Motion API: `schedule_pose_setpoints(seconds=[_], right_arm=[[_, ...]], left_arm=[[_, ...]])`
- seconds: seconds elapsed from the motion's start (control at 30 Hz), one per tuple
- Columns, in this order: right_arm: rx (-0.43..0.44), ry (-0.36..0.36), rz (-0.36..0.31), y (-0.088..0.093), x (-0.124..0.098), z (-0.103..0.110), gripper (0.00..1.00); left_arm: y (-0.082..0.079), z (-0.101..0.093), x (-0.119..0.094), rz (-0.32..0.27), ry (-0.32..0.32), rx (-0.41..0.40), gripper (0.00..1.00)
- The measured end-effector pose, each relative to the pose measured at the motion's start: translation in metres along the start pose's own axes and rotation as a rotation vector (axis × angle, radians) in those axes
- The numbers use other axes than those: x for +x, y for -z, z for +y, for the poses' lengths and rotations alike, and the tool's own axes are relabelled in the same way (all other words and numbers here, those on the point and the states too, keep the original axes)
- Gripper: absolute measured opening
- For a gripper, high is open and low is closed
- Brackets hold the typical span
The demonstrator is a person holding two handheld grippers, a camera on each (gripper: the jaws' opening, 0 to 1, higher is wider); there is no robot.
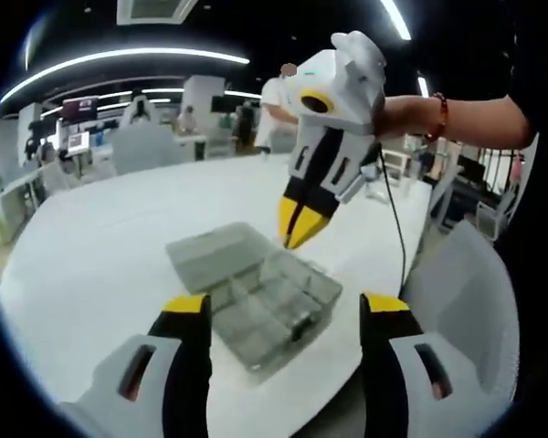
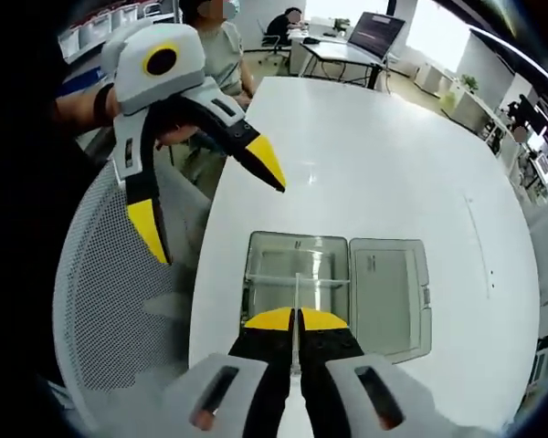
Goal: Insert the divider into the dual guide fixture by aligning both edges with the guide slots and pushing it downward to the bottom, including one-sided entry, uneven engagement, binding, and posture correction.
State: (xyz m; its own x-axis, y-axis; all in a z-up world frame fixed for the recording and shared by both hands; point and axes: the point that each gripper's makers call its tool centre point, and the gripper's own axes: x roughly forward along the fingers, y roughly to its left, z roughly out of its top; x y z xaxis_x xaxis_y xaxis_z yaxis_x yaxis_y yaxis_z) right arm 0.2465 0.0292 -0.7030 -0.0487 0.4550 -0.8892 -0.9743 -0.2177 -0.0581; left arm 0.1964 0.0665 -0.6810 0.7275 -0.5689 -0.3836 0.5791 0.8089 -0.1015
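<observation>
— What's that big pale surface everything sits on?

— A white table (image 2: pixel 393 173), rounded at the corners, bare over most of its top.

— And close by it?

— A grey mesh-backed chair (image 2: pixel 110 301) drawn up at the near edge. In the left gripper view another chair back (image 1: pixel 470 292) stands by the table's corner, with a thin black cable (image 1: pixel 395 228) hanging in front of it.

— Farther off?

— A person in a light top (image 2: pixel 221 50) beside the table, desks with a dark monitor (image 2: pixel 376 32), and long ceiling light strips (image 1: pixel 119 59) curving overhead.
</observation>
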Motion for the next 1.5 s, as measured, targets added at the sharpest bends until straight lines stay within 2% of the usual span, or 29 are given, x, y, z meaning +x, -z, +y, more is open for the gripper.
schedule_pose_setpoints(seconds=[0.2,0.37,0.67,0.83,1.3,1.5], right_arm=[[0.001,-0.013,0.027,0.007,0.006,-0.001,0.0],[-0.005,-0.021,0.026,0.004,0.008,-0.001,0.0],[-0.004,-0.039,0.061,0.007,0.017,0.0,0.0],[0.001,-0.039,0.065,0.007,0.018,-0.002,0.0],[0.005,-0.053,0.088,0.009,0.025,-0.004,0.0],[0.012,-0.054,0.072,0.005,0.026,-0.005,0.0]], left_arm=[[0.0,0.002,0.003,0.006,0.006,-0.007,0.7],[0.002,0.002,0.005,0.014,0.004,-0.019,0.77],[0.01,0.004,0.003,0.026,-0.001,-0.044,0.79],[0.012,0.007,0.002,0.027,-0.01,-0.059,0.84],[0.014,0.007,0.004,0.032,-0.009,-0.07,0.82],[0.015,0.01,0.003,0.031,-0.016,-0.074,0.82]])
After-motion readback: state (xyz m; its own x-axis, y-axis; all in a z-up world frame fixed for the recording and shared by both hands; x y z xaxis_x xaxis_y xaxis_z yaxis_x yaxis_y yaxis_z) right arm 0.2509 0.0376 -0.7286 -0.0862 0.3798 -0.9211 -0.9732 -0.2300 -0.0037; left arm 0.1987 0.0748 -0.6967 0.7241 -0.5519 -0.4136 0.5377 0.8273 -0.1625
